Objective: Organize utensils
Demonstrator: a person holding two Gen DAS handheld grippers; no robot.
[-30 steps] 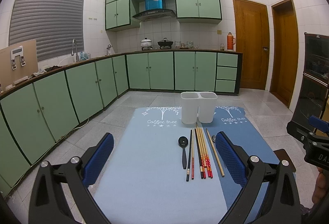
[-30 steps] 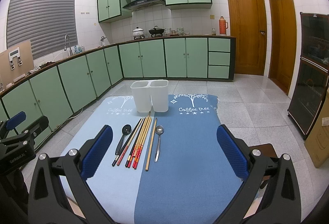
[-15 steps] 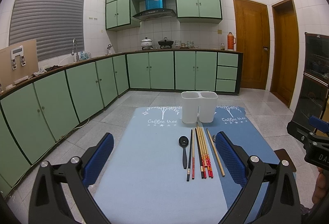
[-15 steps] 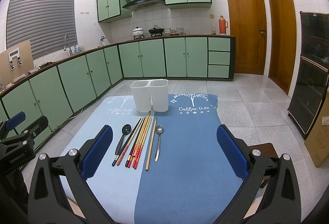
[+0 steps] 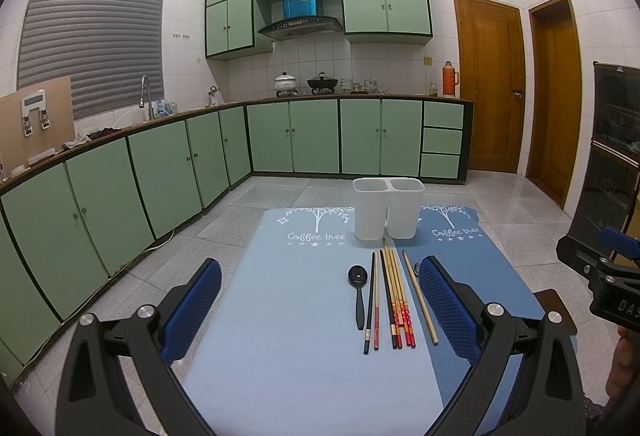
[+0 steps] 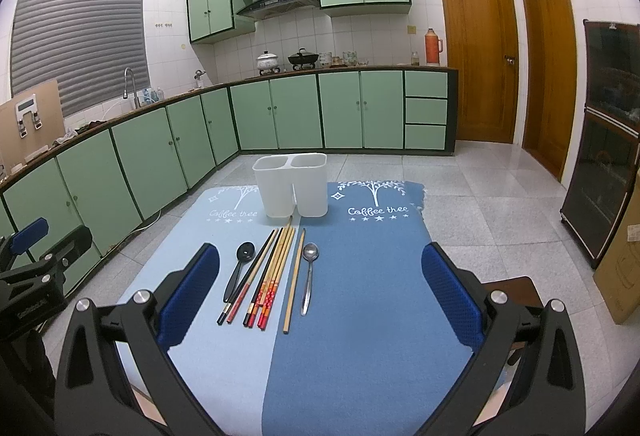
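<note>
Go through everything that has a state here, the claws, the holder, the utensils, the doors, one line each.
Left claw: open, empty.
Right claw: open, empty.
White holder: upright, nothing sticking out.
Chopsticks: flat on mat.
Black spoon: flat, bowl up.
Metal spoon: flat.
Cabinet doors: shut.

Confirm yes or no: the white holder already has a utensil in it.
No: in the right wrist view both compartments of the white holder look empty, and the chopsticks lie on the mat.

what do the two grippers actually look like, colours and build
Both match: the left gripper and right gripper have black angular plastic frames with silver round bolts at the joints, and two fingers faced with blue textured pads. From the left view, the right gripper's side shows white lettering. No cables or sleeves show.
</note>
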